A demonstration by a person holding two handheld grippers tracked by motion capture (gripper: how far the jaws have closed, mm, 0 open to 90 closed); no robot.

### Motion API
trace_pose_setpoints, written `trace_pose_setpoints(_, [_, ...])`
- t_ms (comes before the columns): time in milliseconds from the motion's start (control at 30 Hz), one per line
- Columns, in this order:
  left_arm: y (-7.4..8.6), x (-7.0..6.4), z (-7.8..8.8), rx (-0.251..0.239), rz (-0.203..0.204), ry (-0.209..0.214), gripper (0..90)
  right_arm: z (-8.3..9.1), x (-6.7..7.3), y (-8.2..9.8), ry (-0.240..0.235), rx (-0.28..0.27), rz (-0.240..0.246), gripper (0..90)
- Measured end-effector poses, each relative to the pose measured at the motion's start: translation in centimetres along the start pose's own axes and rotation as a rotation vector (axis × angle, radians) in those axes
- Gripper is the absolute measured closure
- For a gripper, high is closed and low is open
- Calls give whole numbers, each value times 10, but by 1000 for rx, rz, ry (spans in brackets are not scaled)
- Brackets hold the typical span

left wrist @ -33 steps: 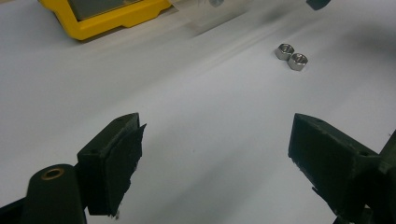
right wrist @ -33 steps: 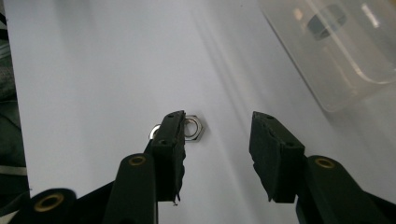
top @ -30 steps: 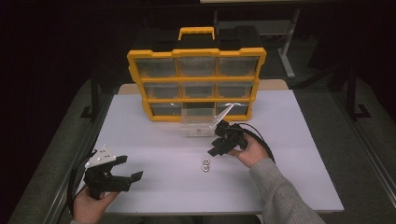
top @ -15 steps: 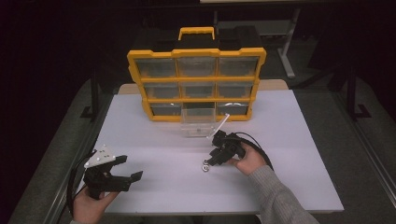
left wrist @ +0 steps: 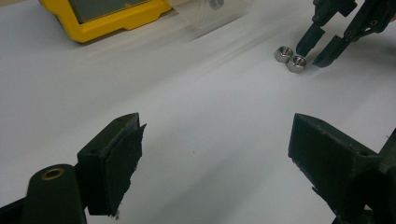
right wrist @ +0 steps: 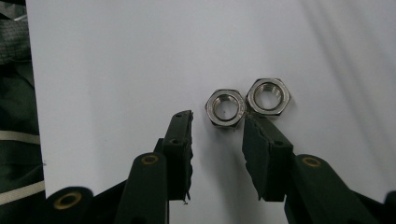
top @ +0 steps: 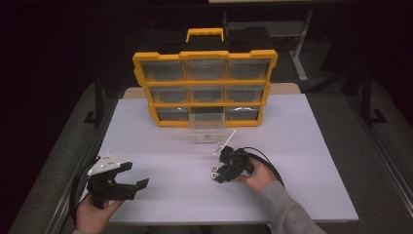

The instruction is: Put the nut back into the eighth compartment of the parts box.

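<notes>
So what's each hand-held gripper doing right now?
Left hand-held gripper: open, empty.
Right hand-held gripper: open, jaws just closing around one nut, not gripping it.

Your right tongs (top: pixel 217 174) come down and toward you from beside the open clear drawer (top: pixel 207 127), dropping low over the white bench (top: pixel 311 146) to the two steel nuts (right wrist: pixel 247 103). Jaws have just been closing; they now sit just short of the nearer nut (right wrist: pixel 225 108), one tip at its edge, nothing gripped between them yet.
</notes>
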State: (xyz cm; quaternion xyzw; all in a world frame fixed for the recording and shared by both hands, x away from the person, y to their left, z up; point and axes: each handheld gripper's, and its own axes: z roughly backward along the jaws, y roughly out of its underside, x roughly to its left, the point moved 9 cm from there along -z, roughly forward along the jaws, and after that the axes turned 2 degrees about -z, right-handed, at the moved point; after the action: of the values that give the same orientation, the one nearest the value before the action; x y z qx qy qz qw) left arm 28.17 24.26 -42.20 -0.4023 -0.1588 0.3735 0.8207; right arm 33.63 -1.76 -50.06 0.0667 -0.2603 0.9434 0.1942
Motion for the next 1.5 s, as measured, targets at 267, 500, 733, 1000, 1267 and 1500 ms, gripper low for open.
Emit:
trace_pose_setpoints(267, [-1,0,0,-4,0,-1,169,-4,1,-2,14,4,7,612])
trace_pose_setpoints(500, [-1,0,1,-5,0,-1,170,-10,4,-5,17,14,24,612])
trace_pose_setpoints(733, [-1,0,1,-6,0,-1,170,-13,8,-10,25,20,46,612])
trace_pose_setpoints(1000, [-1,1,2,-3,-4,-1,169,-16,10,-13,54,35,72,626])
trace_pose_setpoints(1267, [0,1,1,1,-2,0,169,-16,8,-14,68,50,82,675])
trace_pose_setpoints(1500, [0,0,0,2,-1,1,169,-16,7,-15,41,50,69,688])
